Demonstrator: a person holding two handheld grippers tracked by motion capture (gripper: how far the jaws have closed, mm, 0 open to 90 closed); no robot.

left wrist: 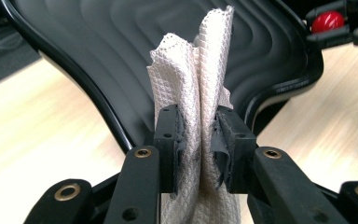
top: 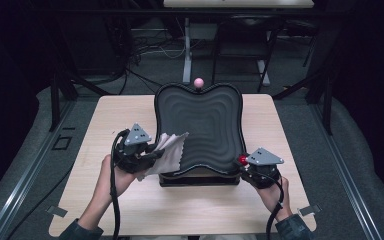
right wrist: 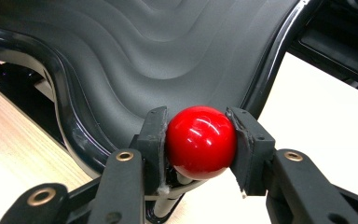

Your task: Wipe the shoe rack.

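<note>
A large black tray with rippled steps inside rests on a black base in the middle of the wooden table. My left gripper sits at the tray's near left edge, shut on a white waffle-weave cloth whose free end lies over the rim; the cloth stands bunched between the pads in the left gripper view. My right gripper is at the tray's near right corner, shut on a red ball knob. That red knob is clamped between both pads, on a short stem beside the tray rim.
A pink ball knob stands at the tray's far edge. The light wooden table has bare surface to the left, right and front of the tray. Dark floor, cables and metal frame legs lie beyond the table.
</note>
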